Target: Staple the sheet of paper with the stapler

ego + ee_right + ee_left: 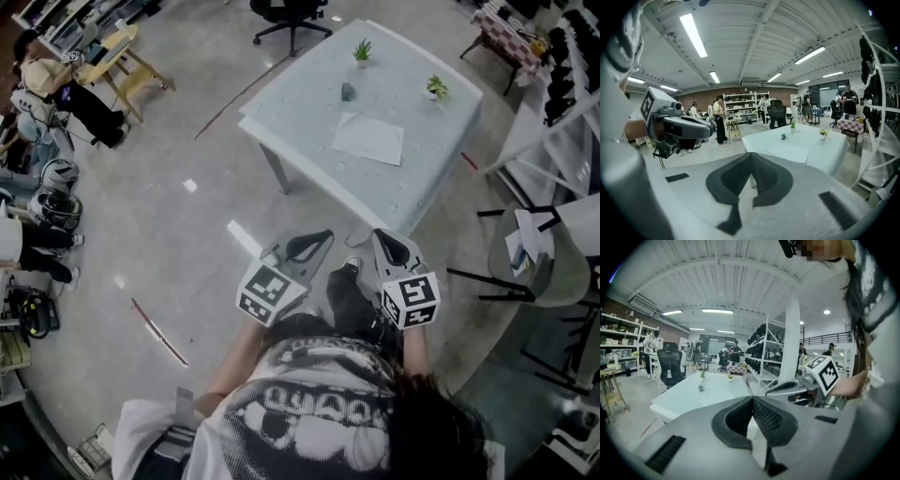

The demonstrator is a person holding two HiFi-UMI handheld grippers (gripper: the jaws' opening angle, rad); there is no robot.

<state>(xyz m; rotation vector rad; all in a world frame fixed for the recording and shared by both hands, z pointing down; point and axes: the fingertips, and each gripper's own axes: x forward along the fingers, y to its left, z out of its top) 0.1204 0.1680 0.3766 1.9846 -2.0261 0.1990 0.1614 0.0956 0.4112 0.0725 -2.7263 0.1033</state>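
A white sheet of paper lies flat on the pale table well ahead of me. Behind it sits a small dark object, probably the stapler. The right gripper view shows the sheet and that object far off; the left gripper view shows the object as a speck. Close to my body, over the floor and short of the table's near corner, I hold my left gripper and my right gripper. Both are shut with nothing between the jaws.
Two small potted plants stand at the table's far side. A black office chair is beyond the table. Wooden stools and people are at the left. A folding chair and shelving racks stand to the right.
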